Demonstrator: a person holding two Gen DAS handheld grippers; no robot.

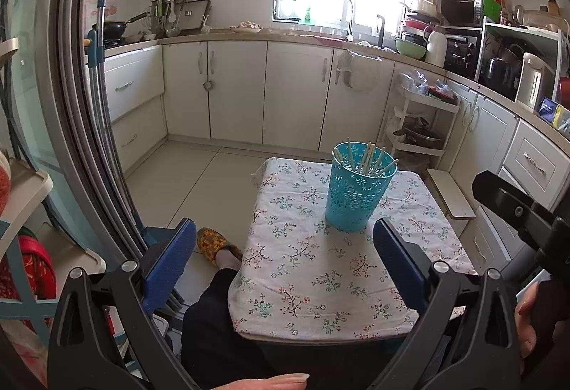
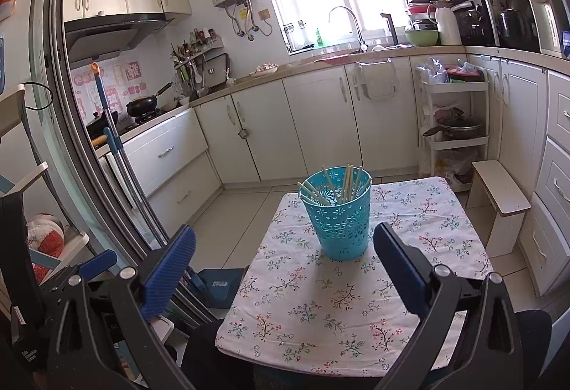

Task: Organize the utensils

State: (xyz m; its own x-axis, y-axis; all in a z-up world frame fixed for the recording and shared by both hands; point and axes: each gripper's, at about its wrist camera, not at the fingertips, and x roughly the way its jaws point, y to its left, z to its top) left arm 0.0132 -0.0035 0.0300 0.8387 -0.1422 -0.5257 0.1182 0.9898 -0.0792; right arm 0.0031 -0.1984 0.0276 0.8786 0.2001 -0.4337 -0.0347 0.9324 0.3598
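A teal perforated holder (image 1: 359, 193) stands upright on a small table with a floral cloth (image 1: 302, 268). Several pale chopsticks (image 1: 367, 158) stand inside it. The holder (image 2: 338, 217) and chopsticks (image 2: 347, 183) also show in the right wrist view, on the cloth (image 2: 338, 311). My left gripper (image 1: 285, 244) is open and empty, held back from the holder above the near half of the table. My right gripper (image 2: 285, 247) is open and empty, also short of the holder. Part of the right gripper's body (image 1: 516, 211) shows at the right of the left wrist view.
The person's leg (image 1: 221, 318) and slippered foot (image 1: 213, 242) are left of the table. A small white stool (image 2: 498, 197) and a white tiered cart (image 2: 452, 126) stand to the right. Kitchen cabinets (image 1: 249, 87) line the back. A door frame (image 1: 92, 140) is at left.
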